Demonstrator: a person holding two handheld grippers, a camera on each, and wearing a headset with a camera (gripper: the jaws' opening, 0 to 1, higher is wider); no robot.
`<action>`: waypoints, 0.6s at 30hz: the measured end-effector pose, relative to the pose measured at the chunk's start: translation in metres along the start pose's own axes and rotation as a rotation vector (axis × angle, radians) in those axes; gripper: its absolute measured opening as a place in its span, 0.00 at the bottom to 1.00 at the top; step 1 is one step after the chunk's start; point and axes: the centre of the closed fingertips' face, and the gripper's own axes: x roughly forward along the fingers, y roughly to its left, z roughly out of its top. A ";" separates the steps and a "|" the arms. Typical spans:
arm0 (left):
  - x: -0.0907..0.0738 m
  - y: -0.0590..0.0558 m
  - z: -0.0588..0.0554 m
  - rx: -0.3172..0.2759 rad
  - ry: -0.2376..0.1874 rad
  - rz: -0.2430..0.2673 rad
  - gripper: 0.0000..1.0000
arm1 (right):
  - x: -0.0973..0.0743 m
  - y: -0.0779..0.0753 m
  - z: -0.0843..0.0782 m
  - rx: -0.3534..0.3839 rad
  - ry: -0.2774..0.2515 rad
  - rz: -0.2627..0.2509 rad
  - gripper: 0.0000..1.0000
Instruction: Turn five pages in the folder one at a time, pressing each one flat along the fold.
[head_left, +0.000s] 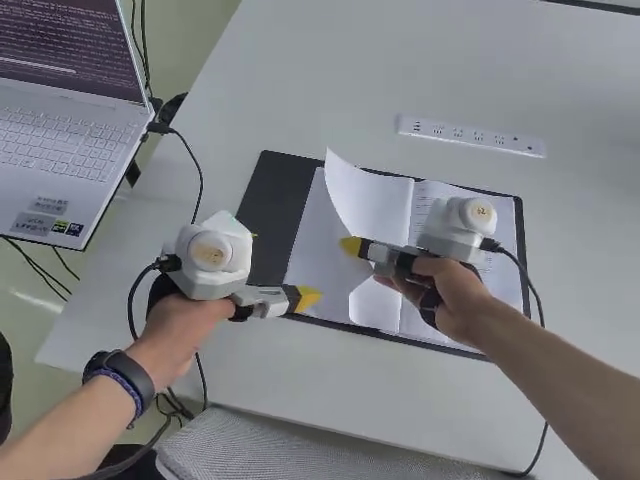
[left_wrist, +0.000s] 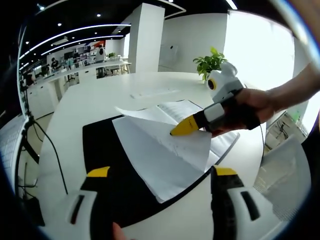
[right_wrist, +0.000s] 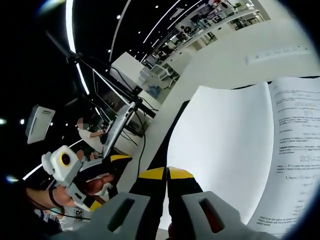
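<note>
A black folder lies open on the white table, with printed sheets on its right side. One white page stands lifted and curled over the fold. My right gripper is shut on that page's free edge; in its own view the yellow tips meet where the page starts. My left gripper hovers at the folder's near edge, just left of the lifted page, and touches nothing. Its jaws are open, with the page and the right gripper ahead of them.
An open laptop sits at the far left with cables trailing toward the folder. A white power strip lies beyond the folder. The table's near edge runs just below my hands.
</note>
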 end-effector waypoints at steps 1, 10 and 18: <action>0.000 0.001 -0.001 -0.001 0.001 0.001 0.80 | 0.002 0.000 -0.002 0.003 0.005 -0.001 0.00; -0.001 0.006 -0.010 -0.018 0.012 0.000 0.80 | 0.027 0.001 -0.018 0.046 0.045 0.000 0.00; -0.003 0.009 -0.016 -0.023 0.024 0.000 0.79 | 0.046 -0.004 -0.037 0.116 0.072 -0.027 0.00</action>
